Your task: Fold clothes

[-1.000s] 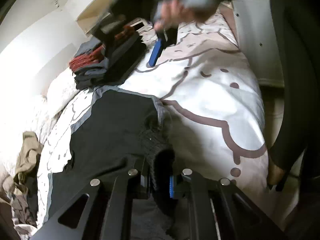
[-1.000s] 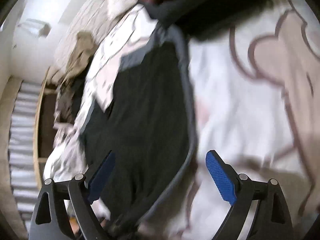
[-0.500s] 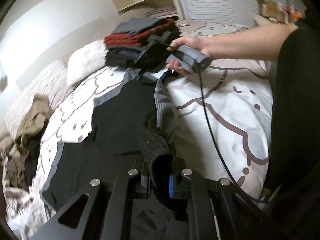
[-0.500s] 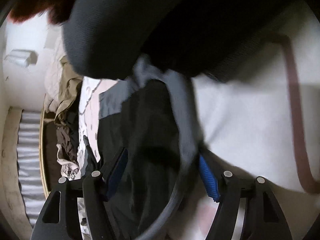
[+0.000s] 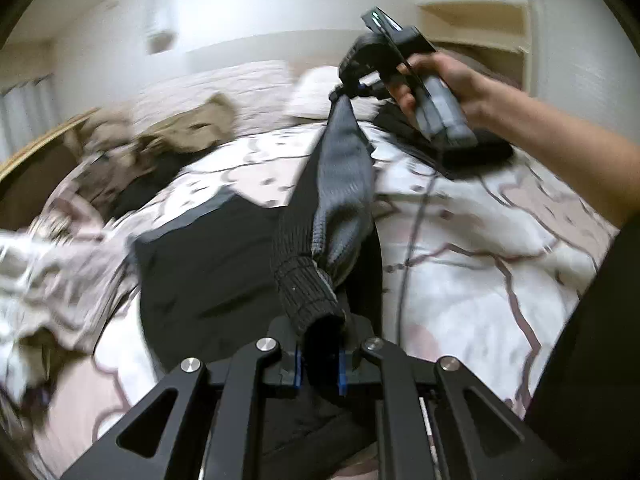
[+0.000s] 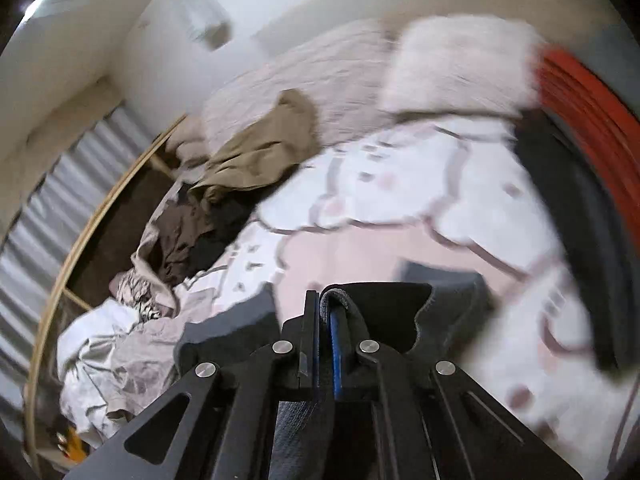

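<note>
A black garment with grey trim lies on the patterned bedspread. My left gripper is shut on its black ribbed cuff. My right gripper is shut on the grey edge of the same garment and holds it lifted above the bed, so the fabric stretches between the two grippers. In the right wrist view my right gripper pinches the grey hem, with black cloth hanging beside it.
A stack of folded dark and red clothes sits at the right. A tan garment and a heap of unfolded clothes lie at the left by the bed's wooden rim. A white pillow is at the head.
My right gripper closed on the garment's grey edge and raised it off the bed. The left gripper kept hold of the cuff while its view swung left toward the headboard.
</note>
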`<state>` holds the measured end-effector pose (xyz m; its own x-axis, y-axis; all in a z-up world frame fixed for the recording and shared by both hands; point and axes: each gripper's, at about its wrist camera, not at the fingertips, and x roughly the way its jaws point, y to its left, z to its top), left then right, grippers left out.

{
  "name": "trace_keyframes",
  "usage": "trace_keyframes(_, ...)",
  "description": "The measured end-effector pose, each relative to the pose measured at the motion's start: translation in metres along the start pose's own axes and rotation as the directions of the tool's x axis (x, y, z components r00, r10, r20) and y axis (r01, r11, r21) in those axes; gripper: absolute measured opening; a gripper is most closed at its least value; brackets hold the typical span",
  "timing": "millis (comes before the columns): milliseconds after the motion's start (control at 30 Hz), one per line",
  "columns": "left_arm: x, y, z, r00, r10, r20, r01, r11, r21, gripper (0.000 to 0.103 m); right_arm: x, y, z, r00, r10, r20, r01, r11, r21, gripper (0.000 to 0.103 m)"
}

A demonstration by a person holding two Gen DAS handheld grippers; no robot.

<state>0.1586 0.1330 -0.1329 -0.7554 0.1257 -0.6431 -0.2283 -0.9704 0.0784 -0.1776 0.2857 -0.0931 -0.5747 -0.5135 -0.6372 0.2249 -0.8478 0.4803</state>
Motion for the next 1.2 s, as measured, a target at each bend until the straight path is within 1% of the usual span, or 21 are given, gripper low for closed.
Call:
trace_keyframes(67, -0.006, 0.011, -0.01, 0.999, 0.047, 0.005, -0.047, 0.997, -0.054, 0.012, 0.017, 0.037, 0.008, 1.0, 0.003, -0.028, -0.006, 0.997, -0.082, 0.006)
trace_keyframes(133, -0.01, 0.022, -0.021, 0.997, 0.077, -0.015, -0.078, 0.993, -0.093, 0.012, 0.039, 0.084, 0.006, 0.998, 0.003, -0.067, -0.016, 0.98, -0.198, 0.006)
trace_keyframes(267, -0.002, 0.045, -0.048, 0.988, 0.099, -0.118, -0.118, 0.978, -0.17, 0.012, 0.1, 0.171, -0.021, 0.988, -0.011, -0.152, -0.05, 0.918, -0.394, 0.006)
trace_keyframes(300, 0.004, 0.051, -0.056, 0.983, 0.092, -0.157, -0.122, 0.972, -0.2, 0.012, 0.119, 0.191, -0.033, 0.985, -0.008, -0.172, -0.068, 0.901, -0.429, 0.005)
trace_keyframes(367, 0.015, 0.063, -0.069, 0.973, 0.062, -0.221, -0.12, 0.958, -0.259, 0.012, 0.148, 0.216, -0.051, 0.977, 0.005, -0.215, -0.105, 0.883, -0.457, 0.003)
trace_keyframes(400, 0.018, 0.068, -0.074, 0.969, 0.046, -0.241, -0.116, 0.951, -0.286, 0.012, 0.166, 0.229, -0.064, 0.969, 0.0, -0.248, -0.12, 0.875, -0.469, 0.003)
trace_keyframes(467, 0.019, 0.072, -0.081, 0.966, 0.021, -0.259, -0.107, 0.94, -0.323, 0.012, 0.2, 0.246, -0.094, 0.949, -0.041, -0.312, -0.13, 0.852, -0.506, 0.003)
trace_keyframes(533, 0.017, 0.072, -0.084, 0.966, 0.011, -0.259, -0.098, 0.94, -0.327, 0.012, 0.224, 0.251, -0.119, 0.932, -0.078, -0.355, -0.128, 0.844, -0.521, 0.003)
trace_keyframes(567, 0.017, 0.073, -0.086, 0.965, 0.004, -0.261, -0.094, 0.938, -0.333, 0.012, 0.231, 0.25, -0.129, 0.924, -0.088, -0.373, -0.126, 0.85, -0.512, 0.003)
trace_keyframes(600, 0.018, 0.074, -0.089, 0.965, -0.003, -0.263, -0.089, 0.937, -0.338, 0.013, 0.235, 0.244, -0.132, 0.917, -0.085, -0.39, -0.127, 0.864, -0.487, 0.003)
trace_keyframes(667, 0.019, 0.077, -0.093, 0.964, -0.017, -0.266, -0.081, 0.932, -0.353, 0.014, 0.233, 0.23, -0.124, 0.918, -0.083, -0.387, -0.109, 0.887, -0.448, 0.003)
trace_keyframes(733, 0.019, 0.082, -0.095, 0.964, -0.029, -0.266, -0.075, 0.925, -0.372, 0.016, 0.226, 0.211, -0.106, 0.928, -0.101, -0.358, -0.06, 0.909, -0.412, 0.005)
trace_keyframes(800, 0.018, 0.085, -0.096, 0.964, -0.037, -0.264, -0.07, 0.92, -0.385, 0.016, 0.22, 0.19, -0.086, 0.935, -0.107, -0.339, -0.012, 0.943, -0.331, 0.024)
trace_keyframes(833, 0.019, 0.086, -0.095, 0.963, -0.04, -0.266, -0.069, 0.919, -0.388, 0.016, 0.218, 0.179, -0.076, 0.937, -0.107, -0.332, 0.011, 0.96, -0.278, 0.059)
trace_keyframes(867, 0.019, 0.086, -0.095, 0.963, -0.042, -0.267, -0.069, 0.918, -0.391, 0.016, 0.216, 0.169, -0.066, 0.941, -0.106, -0.323, 0.032, 0.974, -0.225, 0.086)
trace_keyframes(933, 0.02, 0.085, -0.095, 0.962, -0.043, -0.268, -0.069, 0.917, -0.393, 0.016, 0.213, 0.158, -0.056, 0.945, -0.093, -0.313, 0.044, 0.986, -0.159, 0.087)
trace_keyframes(967, 0.02, 0.085, -0.094, 0.962, -0.042, -0.269, -0.069, 0.917, -0.392, 0.016, 0.214, 0.156, -0.054, 0.944, -0.087, -0.317, 0.042, 0.988, -0.147, 0.085)
trace_keyframes(1000, 0.02, 0.085, -0.094, 0.962, -0.041, -0.27, -0.07, 0.918, -0.391, 0.016, 0.216, 0.16, -0.056, 0.941, -0.086, -0.327, 0.036, 0.987, -0.157, 0.082)
trace_keyframes(1033, 0.021, 0.085, -0.094, 0.962, -0.041, -0.271, -0.071, 0.918, -0.39, 0.016, 0.218, 0.163, -0.058, 0.937, -0.085, -0.338, 0.03, 0.986, -0.166, 0.072)
trace_keyframes(1067, 0.021, 0.085, -0.095, 0.961, -0.04, -0.272, -0.072, 0.918, -0.389, 0.016, 0.222, 0.168, -0.061, 0.932, -0.091, -0.349, 0.028, 0.983, -0.183, 0.065)
trace_keyframes(1200, 0.021, 0.084, -0.094, 0.961, -0.034, -0.274, -0.077, 0.92, -0.384, 0.016, 0.249, 0.196, -0.086, 0.905, -0.147, -0.4, 0.029, 0.958, -0.287, 0.064)
